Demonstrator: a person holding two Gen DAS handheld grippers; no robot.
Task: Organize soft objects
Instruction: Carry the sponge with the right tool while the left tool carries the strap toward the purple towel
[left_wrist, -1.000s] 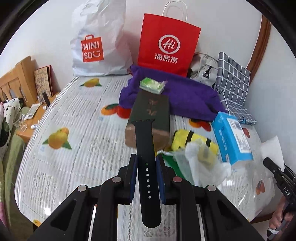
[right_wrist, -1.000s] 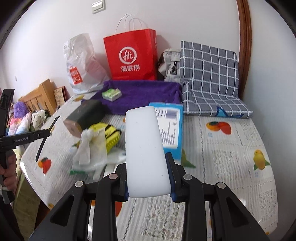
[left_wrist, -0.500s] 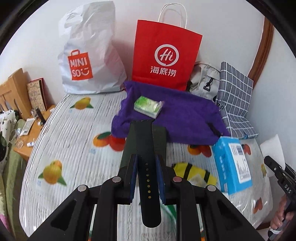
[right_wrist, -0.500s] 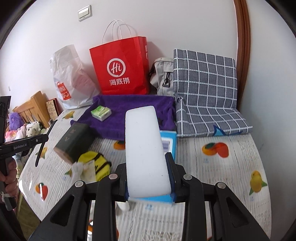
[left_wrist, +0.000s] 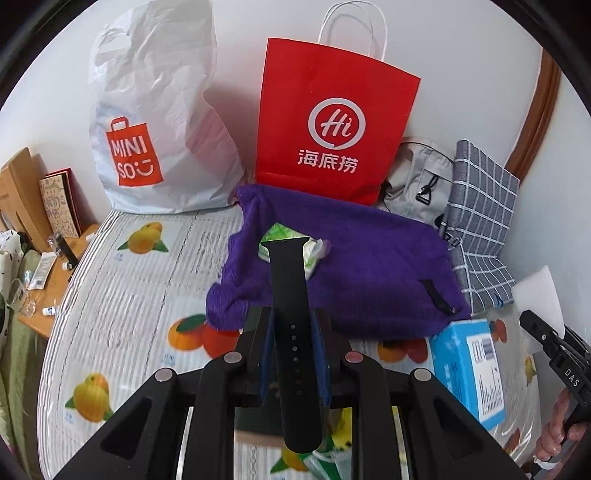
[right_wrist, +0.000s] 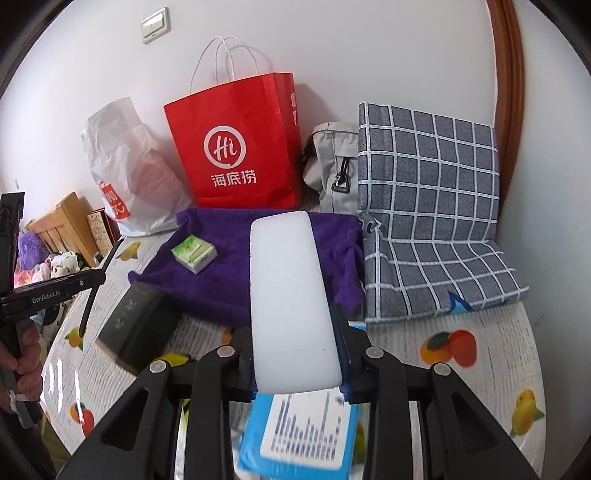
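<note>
Both tools are loaded. Your left gripper (left_wrist: 291, 339) is clamped on a black watch strap (left_wrist: 291, 314), which sticks forward and points at the purple towel (left_wrist: 369, 258). Your right gripper (right_wrist: 299, 354) is closed on a white sponge block (right_wrist: 288, 295), held level above the blue box (right_wrist: 299, 435).

The likely drop zone is the towel, where a green tissue pack (right_wrist: 194, 253) lies (apparently the collecting spot for soft items).

To do this step well, carry each piece over bare purple cloth, clear of the tissue pack. Lower until the piece nearly touches before you open. Place the sponge on the right half and the strap on the left, so your tools do not cross. The dark box (right_wrist: 136, 325) near the towel's front edge could snag the strap; pass above it.
</note>
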